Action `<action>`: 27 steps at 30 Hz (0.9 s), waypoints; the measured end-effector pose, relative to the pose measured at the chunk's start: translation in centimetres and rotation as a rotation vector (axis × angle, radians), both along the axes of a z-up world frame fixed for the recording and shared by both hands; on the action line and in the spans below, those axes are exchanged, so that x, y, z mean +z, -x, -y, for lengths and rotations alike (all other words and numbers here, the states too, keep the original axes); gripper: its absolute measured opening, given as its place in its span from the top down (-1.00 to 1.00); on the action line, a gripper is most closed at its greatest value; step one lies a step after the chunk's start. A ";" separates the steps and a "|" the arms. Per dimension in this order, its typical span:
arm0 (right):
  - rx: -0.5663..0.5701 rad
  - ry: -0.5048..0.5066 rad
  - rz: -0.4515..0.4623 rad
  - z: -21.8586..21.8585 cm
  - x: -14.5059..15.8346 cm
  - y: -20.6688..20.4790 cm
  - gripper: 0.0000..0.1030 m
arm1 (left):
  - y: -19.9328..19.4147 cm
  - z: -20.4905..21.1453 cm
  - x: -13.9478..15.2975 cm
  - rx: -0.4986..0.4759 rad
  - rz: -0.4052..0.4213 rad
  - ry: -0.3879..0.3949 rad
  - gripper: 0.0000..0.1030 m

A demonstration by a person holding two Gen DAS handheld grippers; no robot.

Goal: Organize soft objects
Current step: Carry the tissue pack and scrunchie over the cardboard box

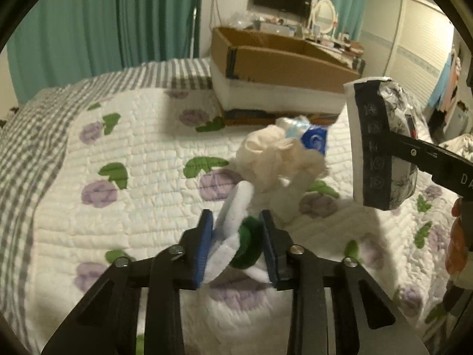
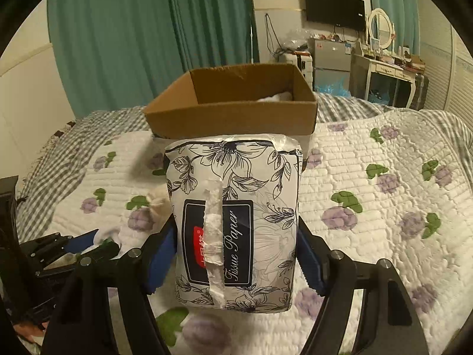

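My left gripper (image 1: 236, 236) is shut on a white and green felt piece (image 1: 233, 236) low over the quilted bed. Just beyond it lies a heap of soft things: a cream mesh puff (image 1: 275, 156) and a blue and white packet (image 1: 313, 139). My right gripper (image 2: 236, 236) is shut on a floral tissue paper pack (image 2: 236, 222) and holds it above the bed, in front of the open cardboard box (image 2: 230, 118). The pack also shows at the right of the left wrist view (image 1: 381, 142). Something white lies inside the box (image 2: 278, 97).
The quilted bedspread (image 2: 369, 207) with purple flowers covers the bed. The box (image 1: 280, 59) stands on a white block at the far side. Green curtains, a wall TV and a dressing table (image 2: 387, 68) stand behind the bed.
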State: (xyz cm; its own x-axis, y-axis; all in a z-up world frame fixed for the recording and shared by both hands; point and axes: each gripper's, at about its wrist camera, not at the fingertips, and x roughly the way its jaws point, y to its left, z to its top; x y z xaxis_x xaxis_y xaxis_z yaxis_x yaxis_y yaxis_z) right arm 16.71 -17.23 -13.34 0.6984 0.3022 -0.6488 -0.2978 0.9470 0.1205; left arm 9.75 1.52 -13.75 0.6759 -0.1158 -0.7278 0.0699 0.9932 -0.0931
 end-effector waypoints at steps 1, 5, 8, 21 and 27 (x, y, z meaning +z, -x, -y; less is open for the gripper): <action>0.001 -0.005 0.007 0.1 0.4 0.5 -0.41 | 0.1 0.0 0.2 -0.001 0.003 -0.001 0.67; 0.015 -0.029 0.040 0.6 2.1 2.2 -0.41 | 1.2 0.9 1.5 -0.018 0.021 -0.030 0.67; 0.028 -0.041 0.067 0.8 3.6 3.4 -0.41 | 2.0 1.7 2.9 -0.031 0.052 -0.051 0.67; 0.082 -0.094 0.207 2.4 12.3 0.9 -0.41 | -1.3 3.4 14.4 -0.034 0.267 -0.082 0.66; 0.081 -0.090 0.238 1.5 14.7 -5.7 -0.41 | -7.9 4.8 17.1 -0.068 0.309 -0.134 0.60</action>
State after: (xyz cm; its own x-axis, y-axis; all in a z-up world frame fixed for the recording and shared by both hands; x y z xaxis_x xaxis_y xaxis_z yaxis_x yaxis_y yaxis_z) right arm 22.36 -18.76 1.38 0.7994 0.4120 -0.4372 -0.4019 0.9077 0.1204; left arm 17.69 -3.33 3.39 0.8608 -0.0856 -0.5016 0.1413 0.9872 0.0741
